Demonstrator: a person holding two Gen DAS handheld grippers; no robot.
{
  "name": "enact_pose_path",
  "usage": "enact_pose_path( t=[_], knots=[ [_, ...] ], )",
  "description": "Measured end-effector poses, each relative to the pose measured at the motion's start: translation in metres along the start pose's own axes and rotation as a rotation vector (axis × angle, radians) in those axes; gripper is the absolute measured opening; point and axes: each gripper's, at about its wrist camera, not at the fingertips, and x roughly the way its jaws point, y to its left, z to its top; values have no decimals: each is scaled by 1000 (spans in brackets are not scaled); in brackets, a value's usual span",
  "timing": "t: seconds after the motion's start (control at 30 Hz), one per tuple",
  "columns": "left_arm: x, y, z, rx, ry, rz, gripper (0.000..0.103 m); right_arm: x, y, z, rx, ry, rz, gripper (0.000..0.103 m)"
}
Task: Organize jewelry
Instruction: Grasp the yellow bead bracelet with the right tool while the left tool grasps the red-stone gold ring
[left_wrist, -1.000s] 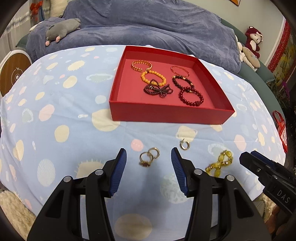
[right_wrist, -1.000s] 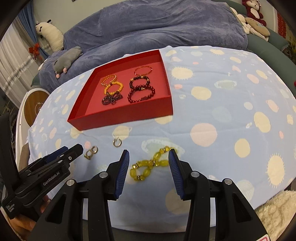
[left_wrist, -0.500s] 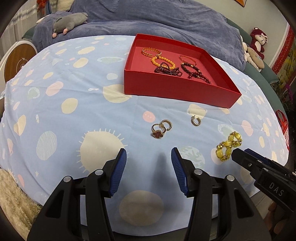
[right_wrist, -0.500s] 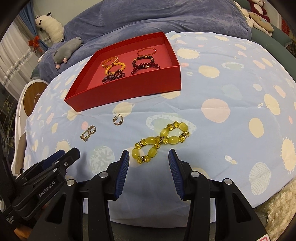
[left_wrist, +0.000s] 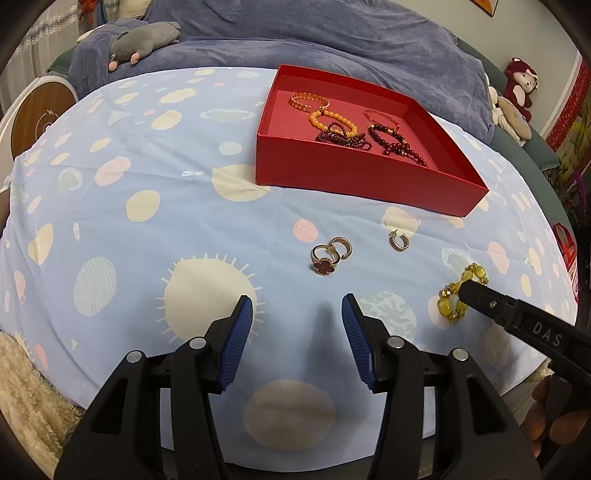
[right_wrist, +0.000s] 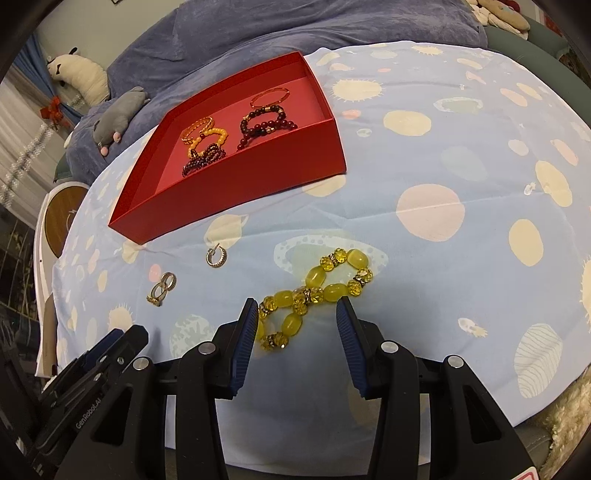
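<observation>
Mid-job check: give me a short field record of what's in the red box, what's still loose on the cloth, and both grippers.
box: open red cardboard box on the spotted blue cloth
in box: orange, gold and dark red bead bracelets
loose on cloth: two touching gold rings; gold hoop earring; yellow bead bracelet, twisted into a figure eight
left gripper: open, empty, short of the rings
right gripper: open, near end of the yellow bracelet between its jaws

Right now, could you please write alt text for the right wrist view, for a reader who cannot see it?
The right gripper hangs open over a twisted yellow bead bracelet on a blue spotted tablecloth, the bracelet's near end between its blue pads. Farther back, a red tray holds several bracelets; a hoop earring and two rings lie in front of it.
</observation>
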Motion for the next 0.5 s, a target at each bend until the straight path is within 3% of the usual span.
enact_pose_path(
  t=[0.33, 0.5],
  knots=[
    [6, 3, 2, -16, 12, 5, 48, 12, 1, 18, 10, -15, -15, 43],
    [7, 3, 3, -16, 15, 3, 48, 17, 2, 22, 1, -16, -37, 23]
  ],
)
